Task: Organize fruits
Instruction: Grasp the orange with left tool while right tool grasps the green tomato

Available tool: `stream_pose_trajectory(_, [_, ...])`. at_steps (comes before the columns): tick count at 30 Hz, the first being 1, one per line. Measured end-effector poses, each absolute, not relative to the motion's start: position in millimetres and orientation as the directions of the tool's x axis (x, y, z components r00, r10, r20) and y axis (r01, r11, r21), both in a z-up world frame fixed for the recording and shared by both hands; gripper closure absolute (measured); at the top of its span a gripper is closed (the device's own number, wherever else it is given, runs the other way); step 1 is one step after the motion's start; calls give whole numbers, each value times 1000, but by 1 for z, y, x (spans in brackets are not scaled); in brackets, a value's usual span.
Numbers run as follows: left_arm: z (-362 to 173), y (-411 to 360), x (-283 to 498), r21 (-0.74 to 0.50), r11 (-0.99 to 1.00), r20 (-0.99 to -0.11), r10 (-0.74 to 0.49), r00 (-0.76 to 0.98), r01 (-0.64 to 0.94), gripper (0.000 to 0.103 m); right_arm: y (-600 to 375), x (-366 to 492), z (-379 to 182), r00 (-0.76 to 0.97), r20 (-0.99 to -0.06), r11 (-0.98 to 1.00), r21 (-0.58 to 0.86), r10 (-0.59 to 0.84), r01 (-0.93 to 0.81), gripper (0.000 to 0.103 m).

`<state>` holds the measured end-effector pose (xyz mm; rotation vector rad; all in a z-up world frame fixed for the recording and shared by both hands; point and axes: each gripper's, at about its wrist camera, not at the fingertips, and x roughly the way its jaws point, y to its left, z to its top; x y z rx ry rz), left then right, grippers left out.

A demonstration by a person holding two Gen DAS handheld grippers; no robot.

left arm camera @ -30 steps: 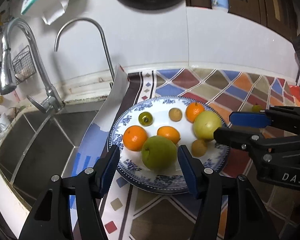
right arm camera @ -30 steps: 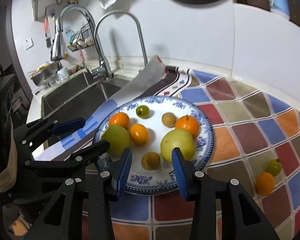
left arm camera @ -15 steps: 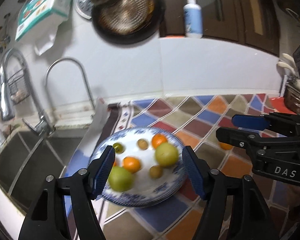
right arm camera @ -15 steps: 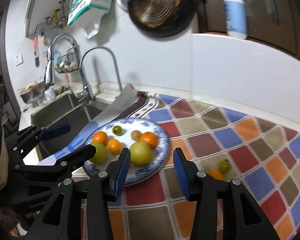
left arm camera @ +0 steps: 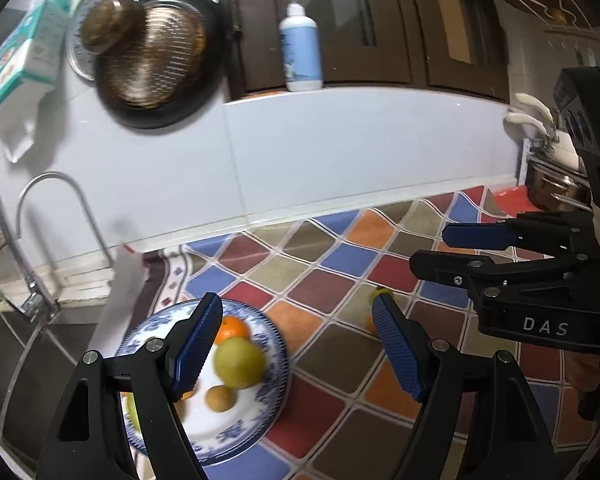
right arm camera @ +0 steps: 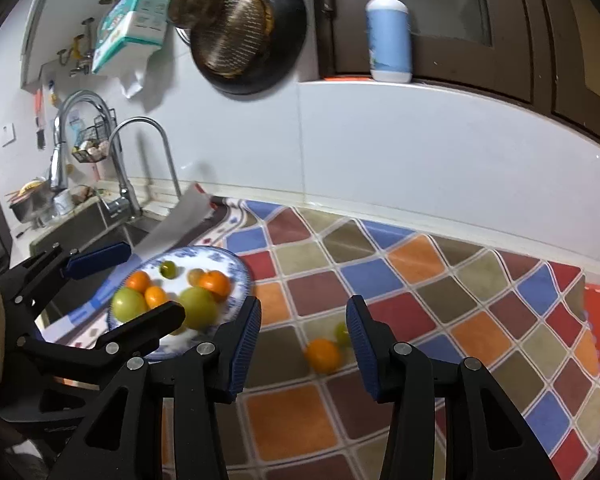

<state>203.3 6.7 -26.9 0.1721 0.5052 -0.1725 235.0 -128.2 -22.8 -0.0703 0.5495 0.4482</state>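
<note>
A blue-and-white plate [right arm camera: 242, 276] on the checked counter mat holds several fruits: oranges, two green apples [right arm camera: 198, 307] and small brown and green ones. It also shows in the left wrist view [left arm camera: 276, 380]. An orange [right arm camera: 322, 355] and a small green fruit [right arm camera: 342, 333] lie loose on the mat right of the plate. My right gripper [right arm camera: 304, 334] is open and empty, above the mat with the loose orange between its fingers in view. My left gripper [left arm camera: 298, 336] is open and empty, raised over the plate's right edge.
A steel sink [right arm camera: 84, 224] with two faucets [right arm camera: 140, 160] lies left of the plate. A paper sheet [right arm camera: 180, 220] rests against the sink edge. A pan [right arm camera: 244, 28] hangs on the wall, a bottle [right arm camera: 390, 36] stands on the ledge, a pot [left arm camera: 556, 192] sits far right.
Both grippers have lifted up and back from the plate and swung right. The plate now sits low and left in both views; the loose orange has come between the right fingers.
</note>
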Motion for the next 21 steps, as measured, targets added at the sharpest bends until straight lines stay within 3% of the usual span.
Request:
stream_pose_trajectory(14, [-73,-43,244,126,924,-600,-219,769,361,27,-156,281,-57,719,-608,904,-4,338,-428,58])
stream_pose_trajectory(21, [-96,-54,269,85,910,-672,-248,698,405,36,-163,296,-77,687,-649,907,12,327,-420,58])
